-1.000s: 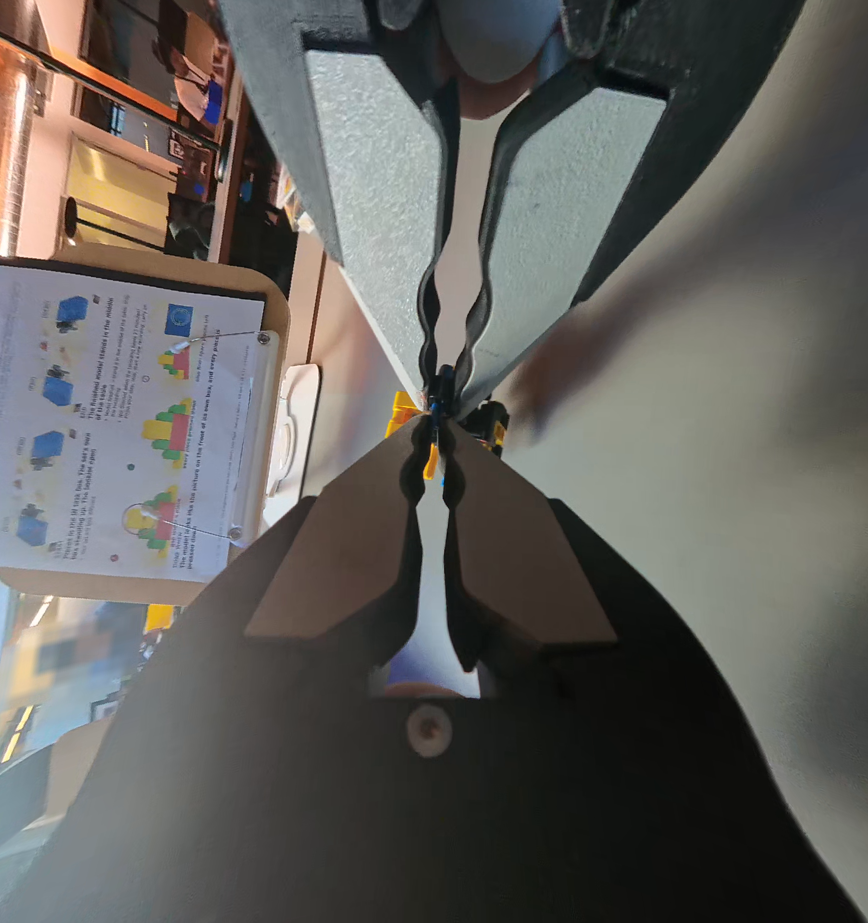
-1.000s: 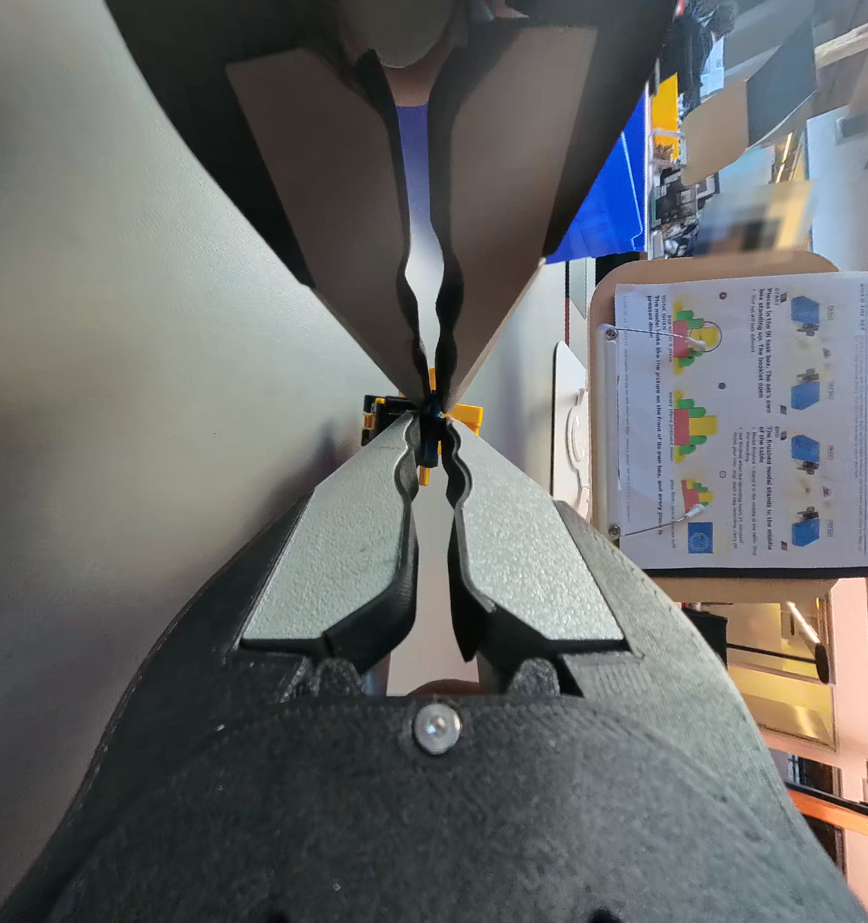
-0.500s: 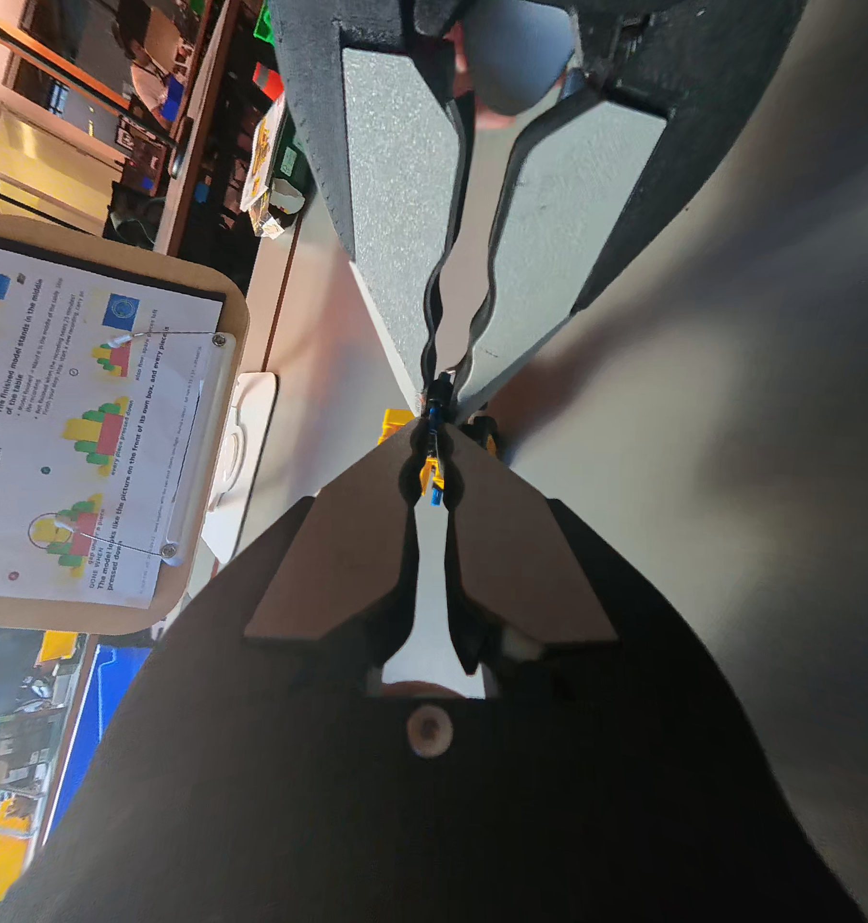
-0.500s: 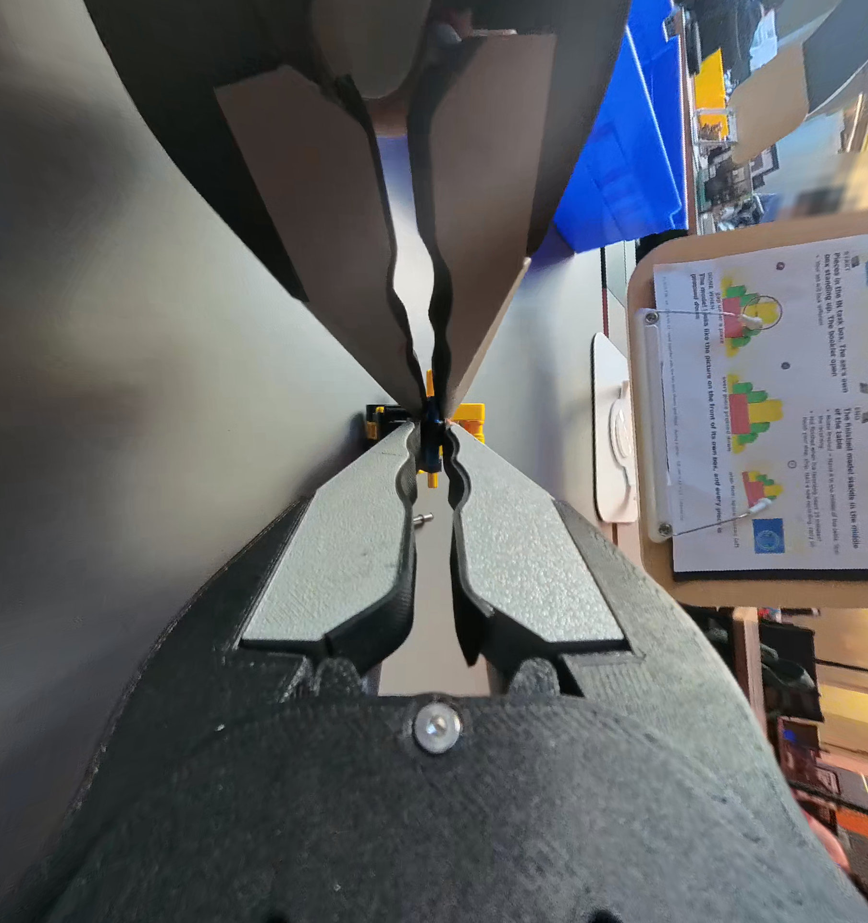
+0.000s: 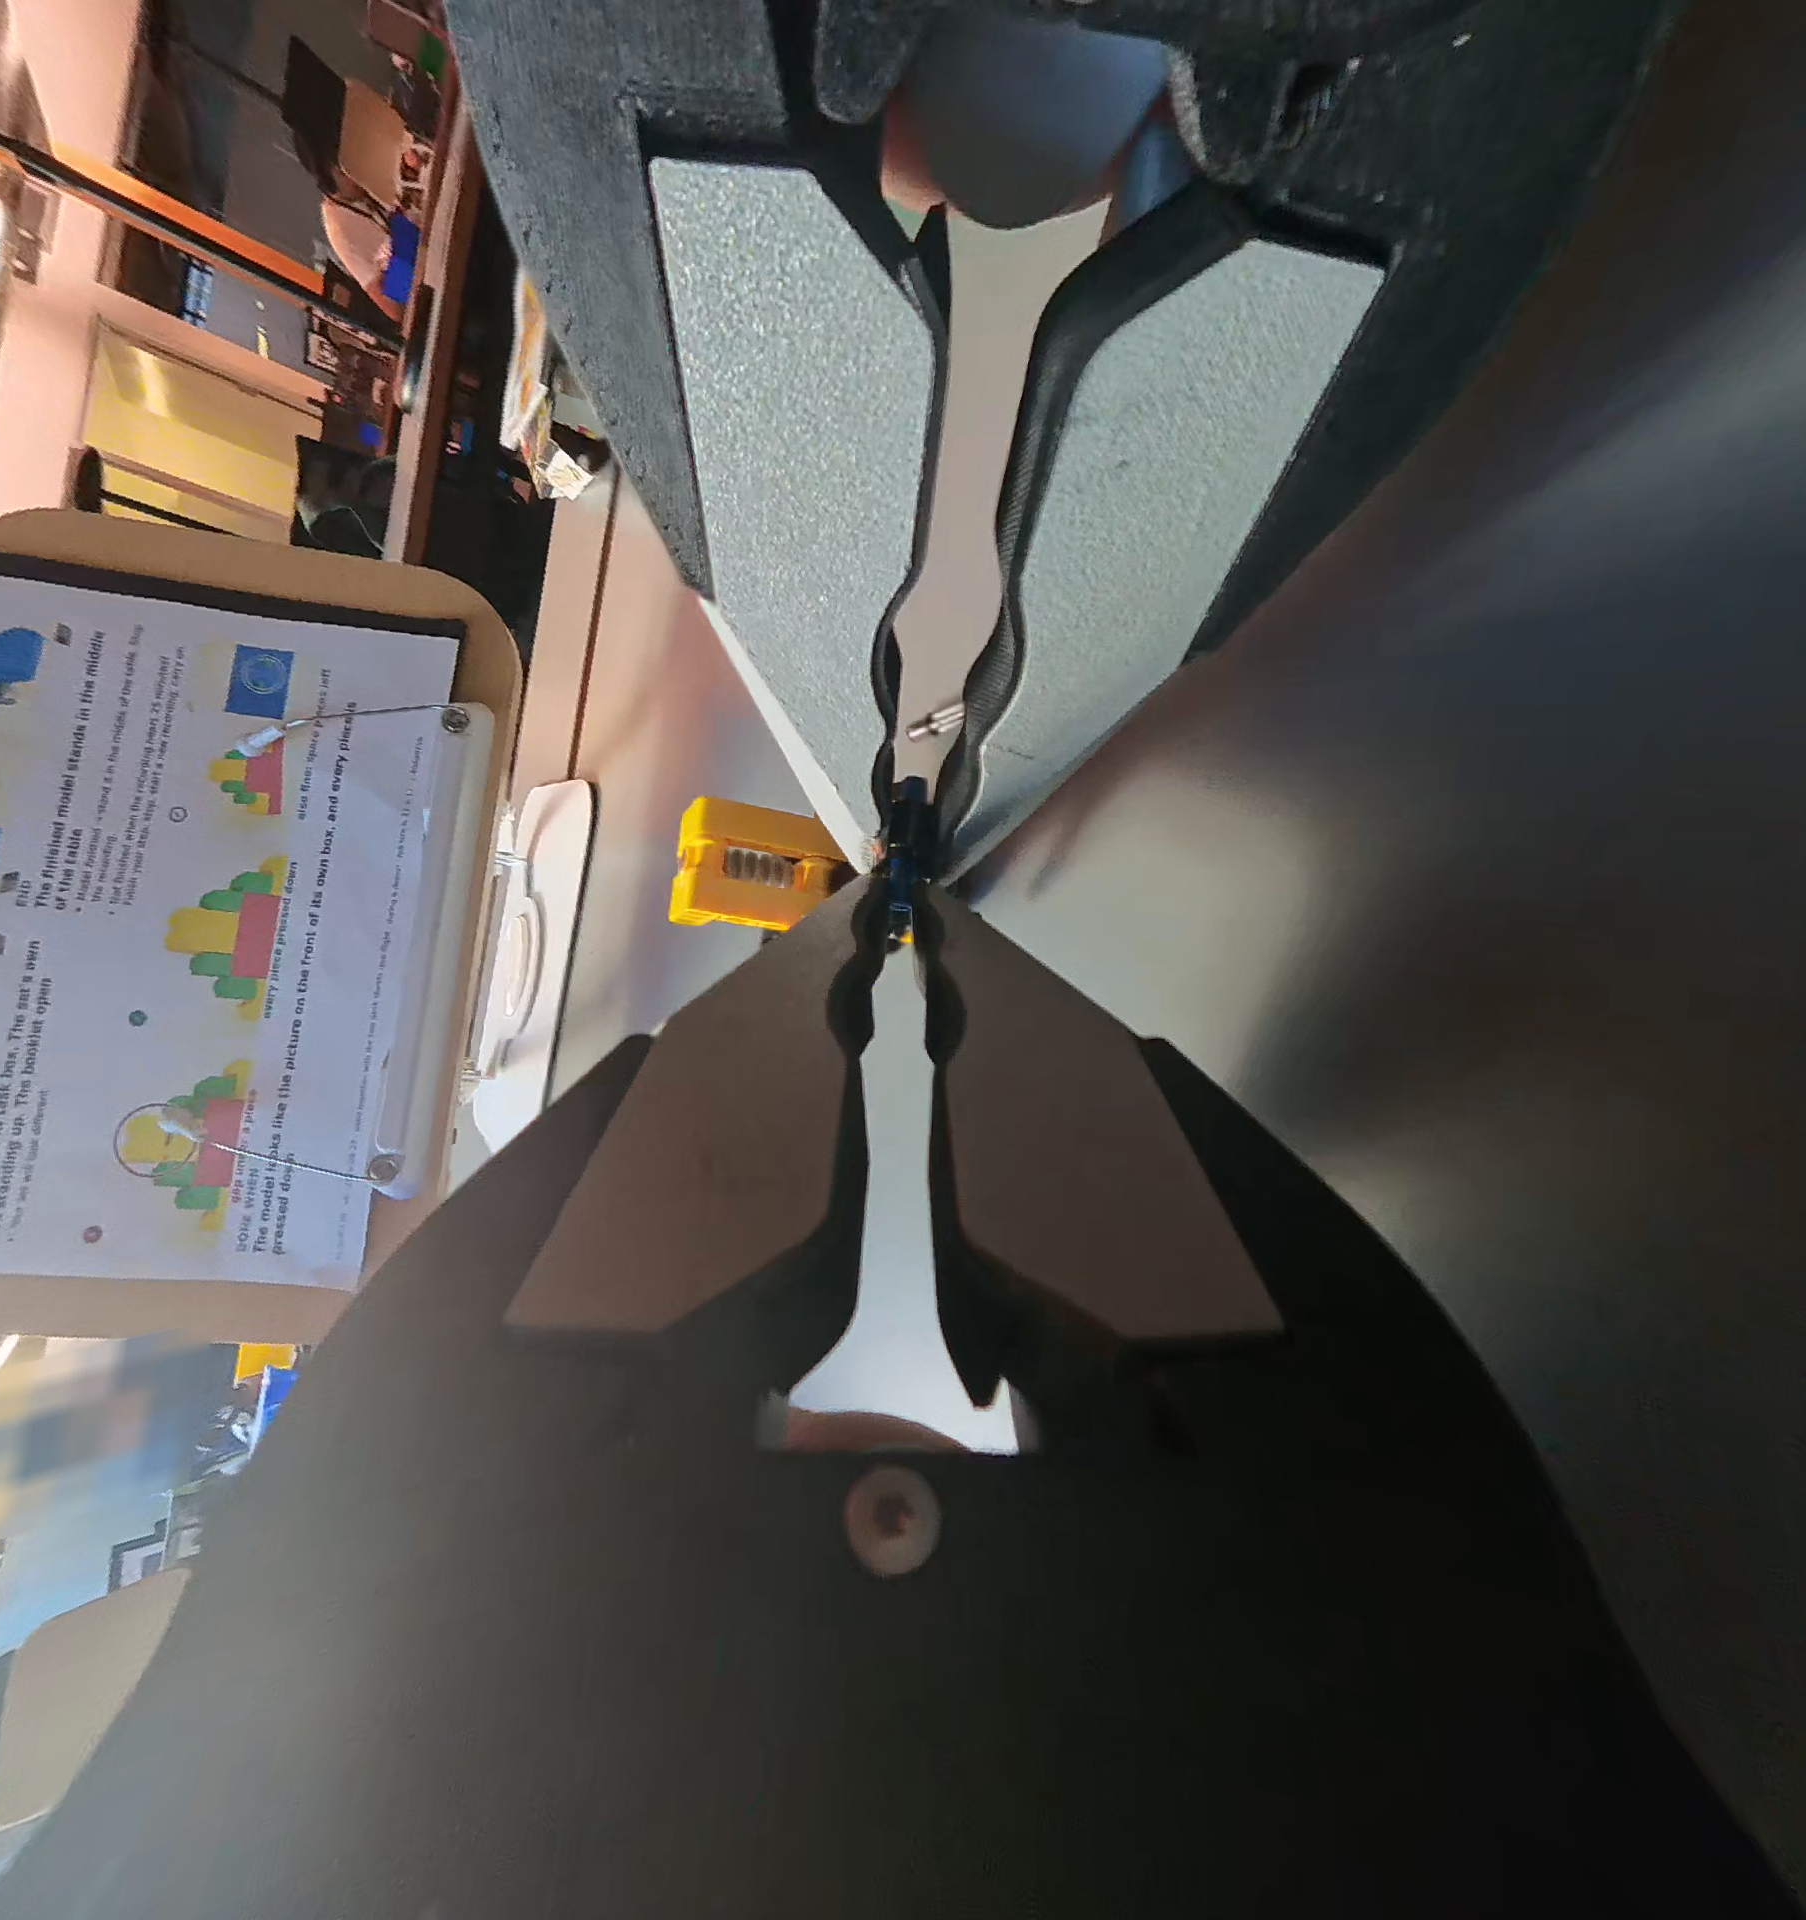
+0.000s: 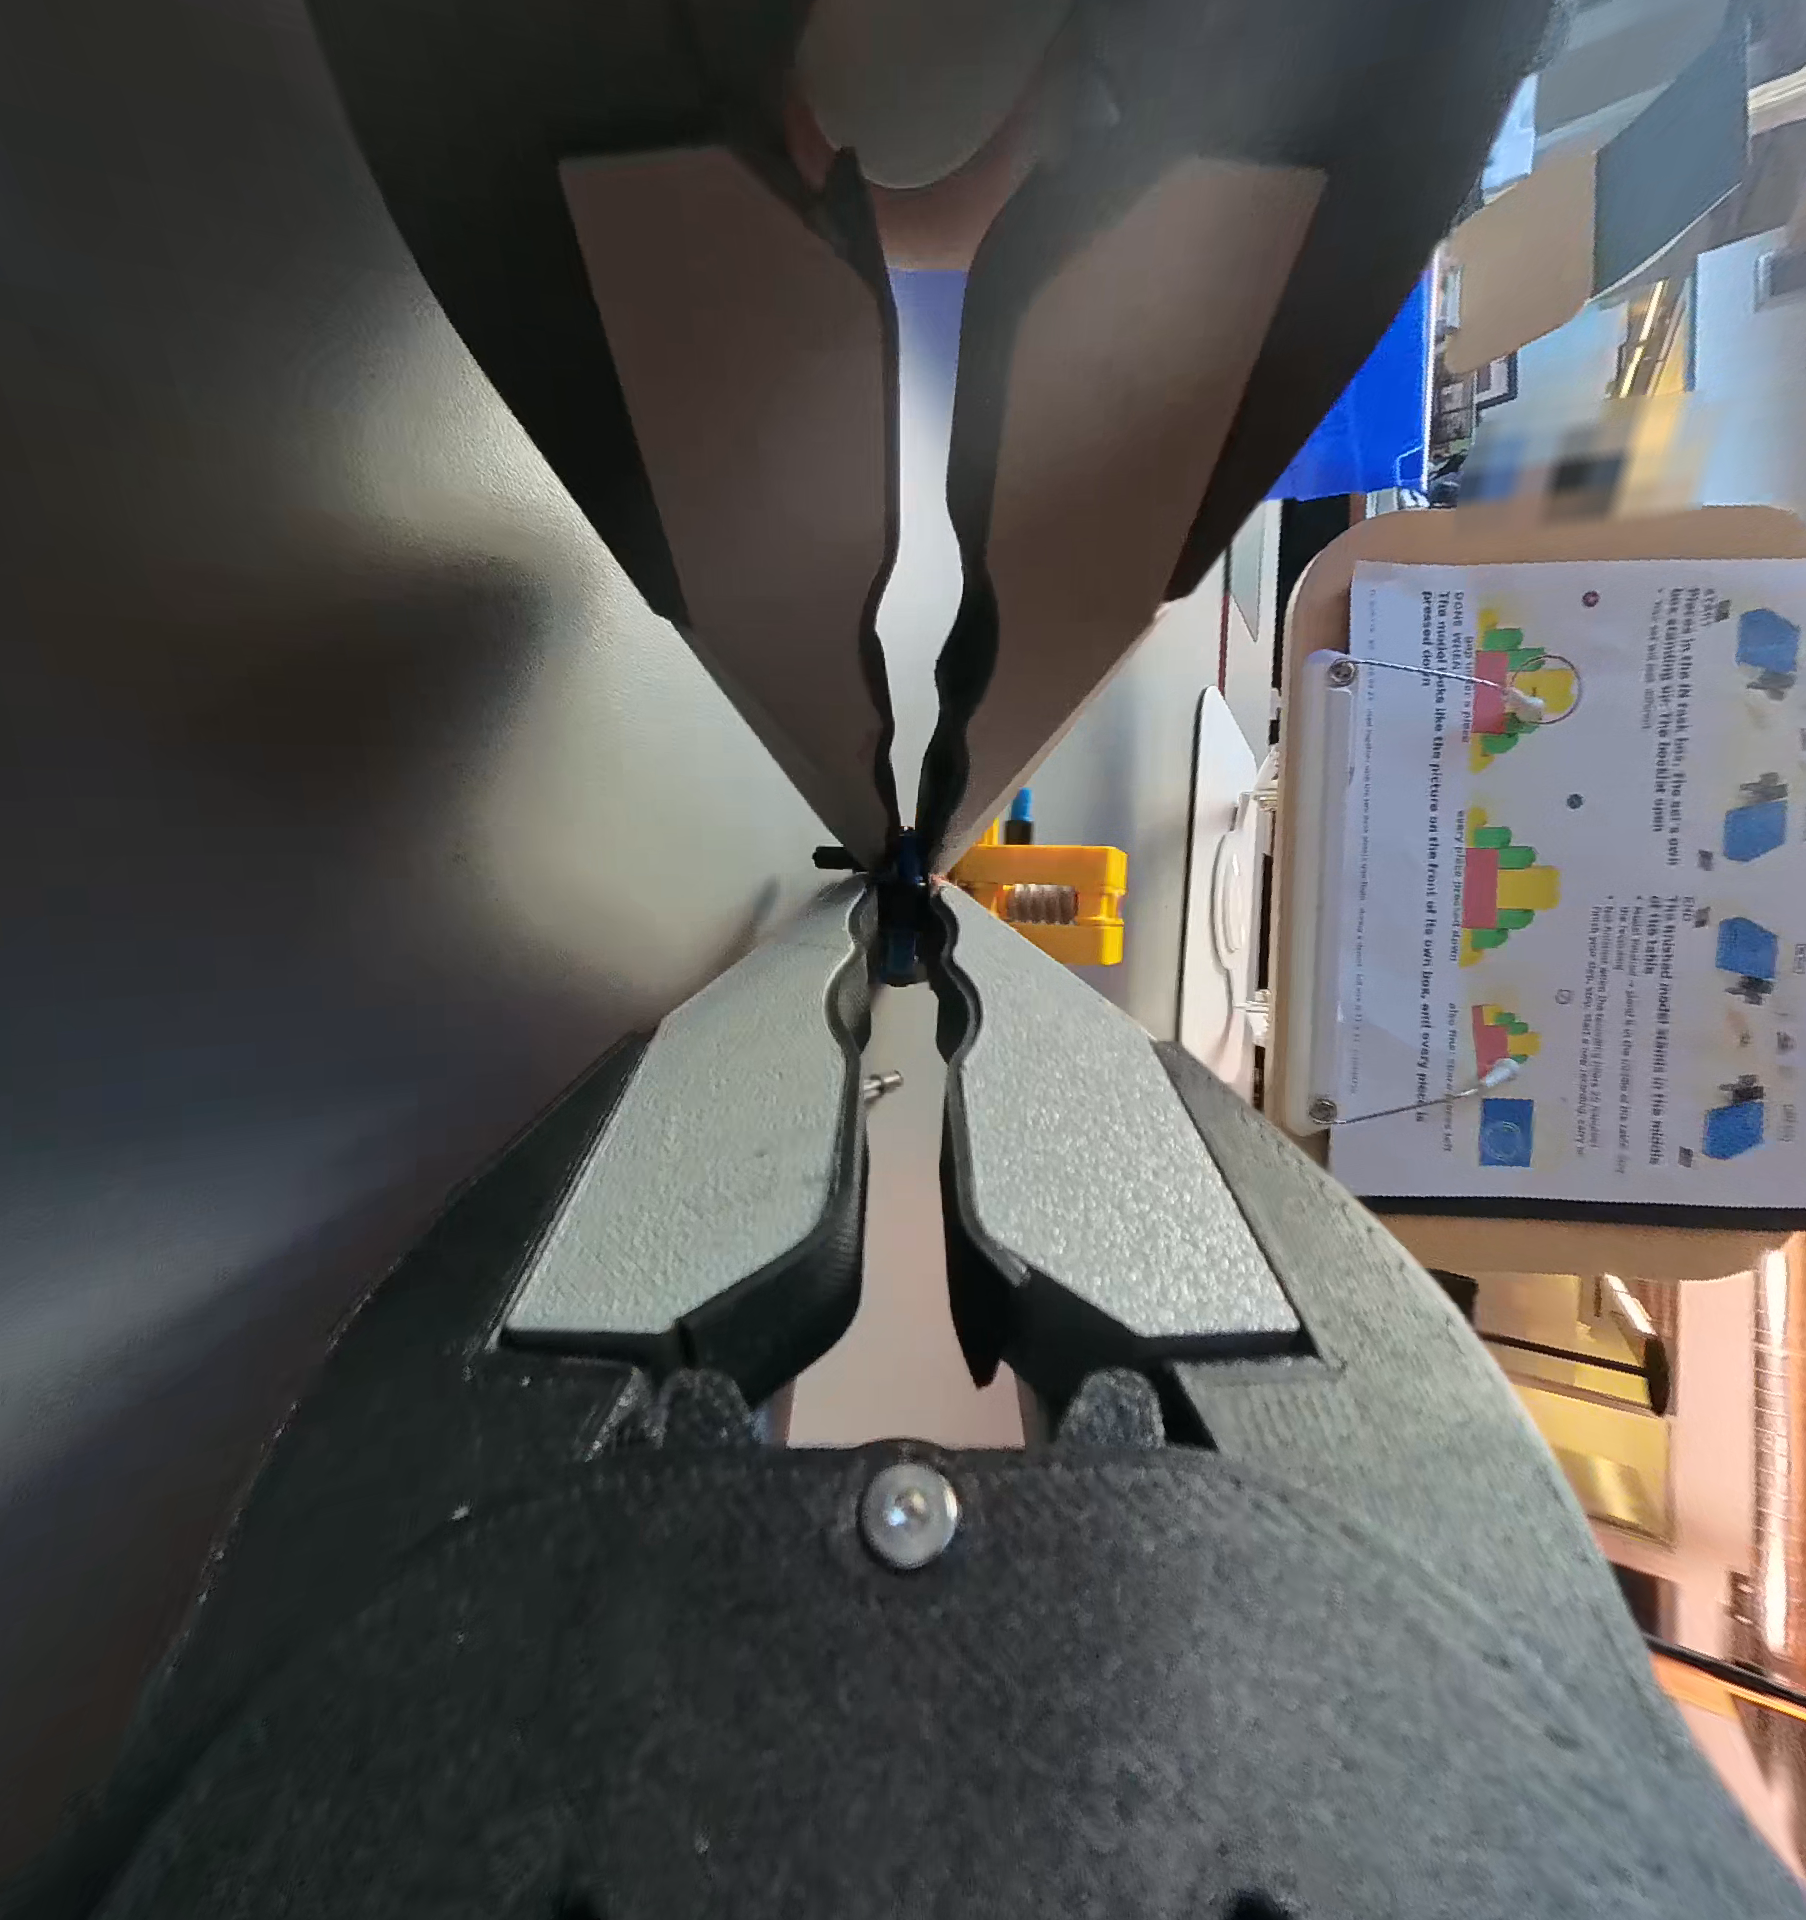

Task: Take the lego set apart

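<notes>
1. Half a second ago both claws met tip to tip on a small blue-and-yellow cluster. Now only a dark blue pin [image 6: 900, 914] shows between the tips, and the yellow flash there is nearly gone from the left view.
2. The yellow block [image 6: 1044, 902], with a brown worm gear in its window, is more exposed than before: it sits just right of centre in the right view and left of centre [image 5: 748, 875] in the left view. I judge that the pin is coming free of the yellow part, so one more piece is close to separated.
3. The right claw [image 6: 904, 920] is pressed together on the pin at mid-frame.
4. The left claw [image 5: 897, 914] is also closed on the pin's other end, meeting the right claw's tips at centre.
5. A small grey peg [image 5: 932, 724] lies loose on the table [image 5: 660, 727], seen through the right claw's gap, above centre.
6. An instruction sheet [image 5: 182, 935] stands at the left edge.
</notes>
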Tool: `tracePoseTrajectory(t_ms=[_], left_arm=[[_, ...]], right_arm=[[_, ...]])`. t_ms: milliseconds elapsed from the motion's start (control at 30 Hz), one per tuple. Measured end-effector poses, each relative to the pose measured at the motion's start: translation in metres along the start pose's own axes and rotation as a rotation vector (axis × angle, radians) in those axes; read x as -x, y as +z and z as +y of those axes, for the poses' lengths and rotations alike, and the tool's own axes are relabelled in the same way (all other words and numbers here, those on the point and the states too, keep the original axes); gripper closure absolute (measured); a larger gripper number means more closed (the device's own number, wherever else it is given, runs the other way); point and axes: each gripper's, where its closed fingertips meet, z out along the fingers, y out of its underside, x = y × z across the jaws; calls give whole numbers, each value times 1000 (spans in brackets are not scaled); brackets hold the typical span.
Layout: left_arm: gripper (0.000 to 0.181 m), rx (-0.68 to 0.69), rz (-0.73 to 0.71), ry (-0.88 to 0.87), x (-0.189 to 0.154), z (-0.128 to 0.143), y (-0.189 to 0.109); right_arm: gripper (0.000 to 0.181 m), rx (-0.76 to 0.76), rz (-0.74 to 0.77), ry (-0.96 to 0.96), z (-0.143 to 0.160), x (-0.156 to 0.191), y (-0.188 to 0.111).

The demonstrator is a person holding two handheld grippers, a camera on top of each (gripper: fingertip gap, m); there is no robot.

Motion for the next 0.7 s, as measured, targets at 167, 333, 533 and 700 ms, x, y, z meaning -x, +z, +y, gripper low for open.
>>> tracePoseTrajectory(t_ms=[167, 333, 533, 700], left_arm=[[181, 55, 19, 15, -1, 6, 1], [181, 48, 24, -43, 1, 4, -1], [181, 14, 22, -86, 4, -1, -5], [181, 78, -103, -259, 54, 47, -28]], right_arm=[[176, -34, -11, -30, 0, -1, 3], [175, -48, -7, -53, 2, -4, -2], [175, -69, -10, -35, 0, -7, -8], [177, 121, -11, 120, 85, -17, -13]])
